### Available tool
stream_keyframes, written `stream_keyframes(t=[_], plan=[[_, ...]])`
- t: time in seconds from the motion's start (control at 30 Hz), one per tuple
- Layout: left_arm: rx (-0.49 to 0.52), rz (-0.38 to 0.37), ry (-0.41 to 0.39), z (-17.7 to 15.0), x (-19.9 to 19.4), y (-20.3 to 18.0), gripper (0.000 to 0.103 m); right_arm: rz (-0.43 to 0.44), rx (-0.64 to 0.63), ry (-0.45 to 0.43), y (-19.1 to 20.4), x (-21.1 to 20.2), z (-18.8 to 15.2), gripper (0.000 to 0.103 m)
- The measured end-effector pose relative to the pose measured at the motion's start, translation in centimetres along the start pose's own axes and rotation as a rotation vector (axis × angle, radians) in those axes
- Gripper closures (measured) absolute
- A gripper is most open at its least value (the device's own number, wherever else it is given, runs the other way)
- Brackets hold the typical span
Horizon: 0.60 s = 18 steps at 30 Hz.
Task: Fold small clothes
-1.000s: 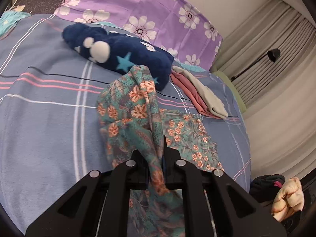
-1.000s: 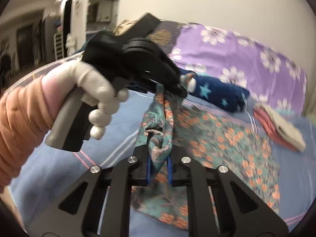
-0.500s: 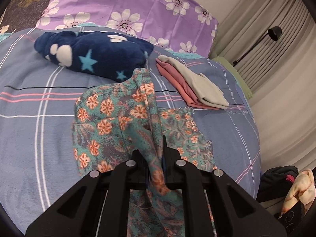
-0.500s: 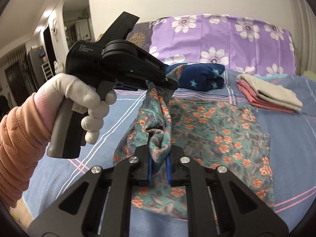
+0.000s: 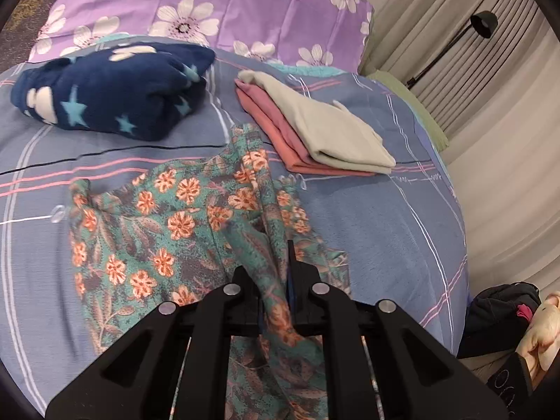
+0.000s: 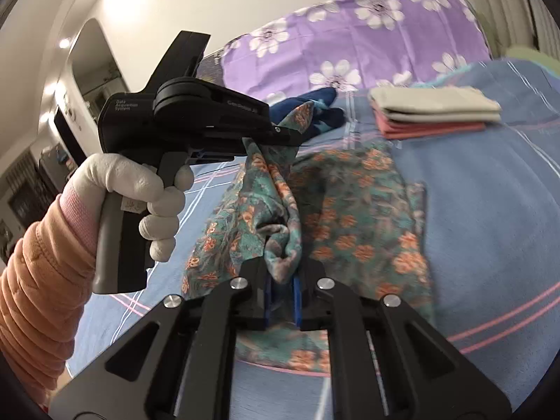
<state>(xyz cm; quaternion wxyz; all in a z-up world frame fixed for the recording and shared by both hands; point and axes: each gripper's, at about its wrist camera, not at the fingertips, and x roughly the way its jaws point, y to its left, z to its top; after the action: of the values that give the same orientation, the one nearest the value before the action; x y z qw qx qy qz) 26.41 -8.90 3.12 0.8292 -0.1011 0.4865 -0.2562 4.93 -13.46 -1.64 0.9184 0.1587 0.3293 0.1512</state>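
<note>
Floral garment (image 5: 182, 224) clamped by left gripper (image 5: 274, 290) and right gripper (image 6: 281, 280), draped over bedspread (image 5: 378, 231), near folded stack (image 5: 315, 129).

the garment (image 5: 182, 224) was teal with orange flowers; the pillow (image 5: 217, 7) purple with white flowers; the blanket (image 5: 105, 94) navy, starred.

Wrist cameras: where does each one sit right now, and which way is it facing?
Left wrist: on the left tool, looking along its fingers across the bed toward the purple pillow; only the tool shows, shut on the floral garment.
Right wrist: on the right tool, facing up the bed; the gloved left hand and orange sleeve show.
Shared: garment, folded stack, navy star blanket, pillow.
</note>
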Motion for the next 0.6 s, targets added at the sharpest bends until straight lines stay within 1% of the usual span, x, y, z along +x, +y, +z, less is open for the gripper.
stream_keyframes(t=[0.1,0.27,0.33,0.4,0.47,0.5,0.6], plan=[[0.028,0.004,0.02,0.1,1.3,-1.5,0.094,-0.011,0.031,0.004,-1.5,-0.4,-0.2,0.095],[0.078,-0.011,0.058,-0.1,3.3,-4.0,0.094,-0.036,0.058,0.003,-3.2,-1.5,-0.8,0.095],[0.104,0.006,0.079,-0.3,4.3,-4.8,0.094,-0.045,0.066,0.011,-3.8,-1.6,-1.1,0.095],[0.128,0.043,0.097,-0.5,5.6,-5.5,0.093,-0.057,0.084,0.027,-4.6,-1.4,-1.6,0.095],[0.153,0.071,0.105,-0.6,6.4,-6.0,0.09,-0.061,0.118,0.055,-5.6,-0.9,-2.2,0.095],[0.165,0.08,0.103,-0.7,6.6,-6.3,0.086,-0.061,0.133,0.068,-6.1,-0.7,-2.4,0.095],[0.193,0.049,0.046,-0.9,5.2,-7.4,0.073,-0.053,0.178,0.108,-7.3,0.0,-3.2,0.094]])
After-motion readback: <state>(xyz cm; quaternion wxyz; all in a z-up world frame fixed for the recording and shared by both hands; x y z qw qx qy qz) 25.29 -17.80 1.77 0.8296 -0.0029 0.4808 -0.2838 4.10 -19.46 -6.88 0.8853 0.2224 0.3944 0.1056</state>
